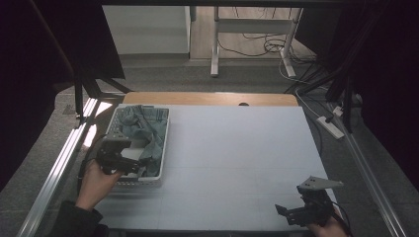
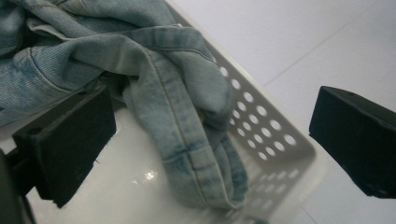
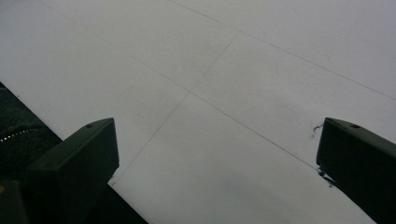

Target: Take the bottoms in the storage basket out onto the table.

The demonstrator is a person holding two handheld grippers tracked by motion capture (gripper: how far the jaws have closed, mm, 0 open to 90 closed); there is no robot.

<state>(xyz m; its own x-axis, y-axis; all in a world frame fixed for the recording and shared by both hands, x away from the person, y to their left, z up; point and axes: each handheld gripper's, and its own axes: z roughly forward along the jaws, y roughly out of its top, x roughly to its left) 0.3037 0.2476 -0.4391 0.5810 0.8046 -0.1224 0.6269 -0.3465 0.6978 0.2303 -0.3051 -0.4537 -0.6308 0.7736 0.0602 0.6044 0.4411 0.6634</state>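
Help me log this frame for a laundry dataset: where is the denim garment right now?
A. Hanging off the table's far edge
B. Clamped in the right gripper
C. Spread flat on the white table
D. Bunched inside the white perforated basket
D: the denim garment lies bunched inside the white perforated basket, with the left gripper open over it.
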